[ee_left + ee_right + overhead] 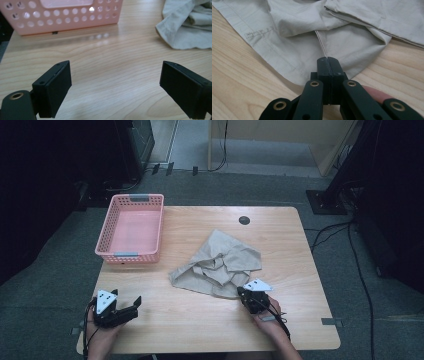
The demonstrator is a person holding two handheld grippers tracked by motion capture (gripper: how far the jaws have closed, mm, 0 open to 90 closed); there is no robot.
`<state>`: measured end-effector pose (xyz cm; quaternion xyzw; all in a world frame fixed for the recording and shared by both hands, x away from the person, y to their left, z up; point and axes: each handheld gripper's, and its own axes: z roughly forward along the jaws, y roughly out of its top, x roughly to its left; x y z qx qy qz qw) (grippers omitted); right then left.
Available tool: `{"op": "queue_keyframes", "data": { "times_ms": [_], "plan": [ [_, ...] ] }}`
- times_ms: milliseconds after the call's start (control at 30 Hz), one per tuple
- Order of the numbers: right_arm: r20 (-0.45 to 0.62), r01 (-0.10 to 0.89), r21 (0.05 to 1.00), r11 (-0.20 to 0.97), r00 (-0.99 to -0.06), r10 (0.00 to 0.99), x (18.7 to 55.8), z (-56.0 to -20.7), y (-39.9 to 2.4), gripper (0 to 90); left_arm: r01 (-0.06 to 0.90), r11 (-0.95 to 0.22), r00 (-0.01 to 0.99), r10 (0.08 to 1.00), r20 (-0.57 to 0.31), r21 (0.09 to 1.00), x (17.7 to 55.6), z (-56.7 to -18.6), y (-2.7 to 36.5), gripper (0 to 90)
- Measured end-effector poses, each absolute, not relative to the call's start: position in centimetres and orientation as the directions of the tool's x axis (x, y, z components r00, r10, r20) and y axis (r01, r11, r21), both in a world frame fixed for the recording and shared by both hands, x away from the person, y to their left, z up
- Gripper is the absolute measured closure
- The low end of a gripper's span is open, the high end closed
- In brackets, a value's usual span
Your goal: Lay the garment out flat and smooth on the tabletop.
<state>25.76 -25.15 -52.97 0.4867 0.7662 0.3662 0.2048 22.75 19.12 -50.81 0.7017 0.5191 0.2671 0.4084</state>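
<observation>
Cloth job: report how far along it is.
Done: the right tongs are shut on a fold of the crumpled beige cloth. In hand: that pinch at its near edge. Left: the left tongs are open, and the pink basket holds nothing.

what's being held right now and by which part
The right gripper is shut on a thin fold at the near edge of the beige cloth. The left gripper holds nothing.

My high view looks forward and down on the whole tabletop. Each claw view sits low and close, and all three share the beige cloth.
</observation>
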Motion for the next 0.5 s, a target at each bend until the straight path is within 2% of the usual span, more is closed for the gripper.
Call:
{"op": "queue_keyframes", "data": {
  "times_ms": [133,167,500],
  "plan": [
    [0.040,0.593,0.761,0.262,-0.448,0.893,25.3,-53.0,-25.5,90.0,0.529,-0.102,0.328,0.940,-0.091,0.843,23.1,-50.3,17.8,11.0],
    [0.045,0.594,0.762,0.259,-0.448,0.893,25.2,-53.0,-25.6,90.0,0.529,-0.100,0.335,0.937,-0.099,0.843,23.1,-50.1,17.5,14.9],
    [0.051,0.590,0.764,0.262,-0.460,0.886,24.2,-53.0,-26.4,90.0,0.530,-0.159,0.410,0.908,-0.088,0.833,24.3,-49.1,13.3,16.4]
  ]
}}
